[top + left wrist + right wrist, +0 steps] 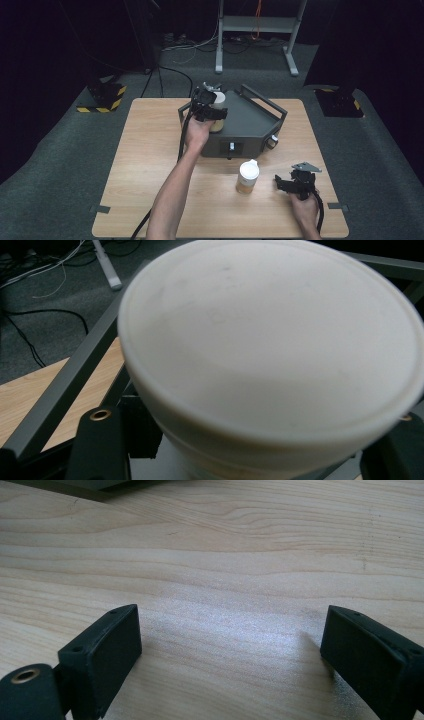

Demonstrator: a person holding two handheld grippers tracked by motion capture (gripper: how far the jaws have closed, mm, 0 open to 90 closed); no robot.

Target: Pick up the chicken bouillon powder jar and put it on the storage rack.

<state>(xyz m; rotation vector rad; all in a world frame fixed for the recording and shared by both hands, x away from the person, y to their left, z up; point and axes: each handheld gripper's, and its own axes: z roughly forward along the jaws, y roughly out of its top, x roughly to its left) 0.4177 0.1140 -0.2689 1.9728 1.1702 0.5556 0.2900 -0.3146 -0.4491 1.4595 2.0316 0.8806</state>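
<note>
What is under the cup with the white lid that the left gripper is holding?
The cup sits over the grey tray. Whether its bottom touches the tray is hidden by the left gripper.

jar (218, 111) on tray (252, 122) | bottle (247, 176) before tray

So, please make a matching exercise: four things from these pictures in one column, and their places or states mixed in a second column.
1. left gripper
2. right gripper
3. second cup
4. grey tray

a. stands alone on the table
b. open, nothing between the jaws
c. shut on a white-lidded cup
d. sits at the table's far side

Pairs: 1-c, 2-b, 3-a, 4-d
</note>
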